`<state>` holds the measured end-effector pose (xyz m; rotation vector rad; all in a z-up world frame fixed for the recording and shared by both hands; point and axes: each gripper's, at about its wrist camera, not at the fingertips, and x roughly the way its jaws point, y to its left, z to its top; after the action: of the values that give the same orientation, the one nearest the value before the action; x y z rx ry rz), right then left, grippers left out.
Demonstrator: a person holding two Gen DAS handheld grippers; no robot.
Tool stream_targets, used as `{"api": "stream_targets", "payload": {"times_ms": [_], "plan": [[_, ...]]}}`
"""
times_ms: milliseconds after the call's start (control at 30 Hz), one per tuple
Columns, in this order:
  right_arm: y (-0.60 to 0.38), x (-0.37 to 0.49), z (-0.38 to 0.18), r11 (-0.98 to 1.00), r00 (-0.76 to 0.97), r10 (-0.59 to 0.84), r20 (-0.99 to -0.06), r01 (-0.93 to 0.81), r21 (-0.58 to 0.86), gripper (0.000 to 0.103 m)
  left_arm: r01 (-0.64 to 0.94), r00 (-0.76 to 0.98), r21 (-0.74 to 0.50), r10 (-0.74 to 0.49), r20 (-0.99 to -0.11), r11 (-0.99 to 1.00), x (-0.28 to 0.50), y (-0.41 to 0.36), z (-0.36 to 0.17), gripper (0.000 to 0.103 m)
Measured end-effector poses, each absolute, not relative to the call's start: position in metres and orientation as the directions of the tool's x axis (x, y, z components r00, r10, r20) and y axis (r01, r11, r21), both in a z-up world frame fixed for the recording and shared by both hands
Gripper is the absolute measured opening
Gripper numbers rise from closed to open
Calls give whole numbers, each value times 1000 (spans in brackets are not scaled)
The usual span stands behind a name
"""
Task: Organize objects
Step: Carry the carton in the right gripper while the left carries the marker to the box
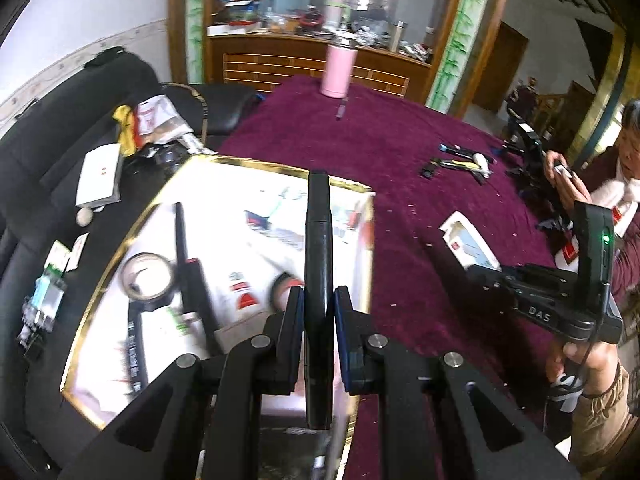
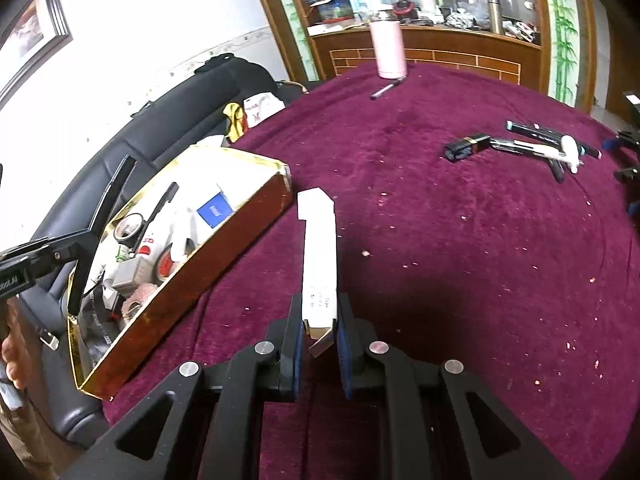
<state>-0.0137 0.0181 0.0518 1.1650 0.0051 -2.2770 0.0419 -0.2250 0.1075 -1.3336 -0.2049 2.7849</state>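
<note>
My left gripper (image 1: 319, 308) is shut on a long black pen-like stick (image 1: 319, 240) and holds it over the gold-rimmed box (image 1: 256, 166), which holds tape, pens and papers. In the right wrist view the left gripper shows at the left edge, its black stick (image 2: 105, 212) over the box (image 2: 188, 276). My right gripper (image 2: 319, 330) is shut on a narrow white carton (image 2: 319, 248) above the purple tablecloth, right of the box. In the left wrist view the right gripper (image 1: 560, 292) holds that carton (image 1: 470, 244).
A pile of pens and cosmetic sticks (image 2: 528, 146) lies far right on the cloth. A pink tumbler (image 2: 387, 48) and a grey pen (image 2: 386, 90) stand at the far edge. A black sofa (image 1: 60, 152) with clutter is left. A person (image 1: 624, 168) sits at right.
</note>
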Motion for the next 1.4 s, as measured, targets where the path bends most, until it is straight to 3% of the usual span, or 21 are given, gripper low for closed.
{"api": "stream_targets", "payload": {"times_ms": [433,1400], "plan": [[-14,-6,62,-781,-424,-539,-728,574,244,15,136,-633,-119,6,-774,-983,54,-269,107,15],[-81,11,86,-670,-372,-588,-719,722,174,16,247,-588,-169,-9,-808,-954,45,-295,94,15]]}}
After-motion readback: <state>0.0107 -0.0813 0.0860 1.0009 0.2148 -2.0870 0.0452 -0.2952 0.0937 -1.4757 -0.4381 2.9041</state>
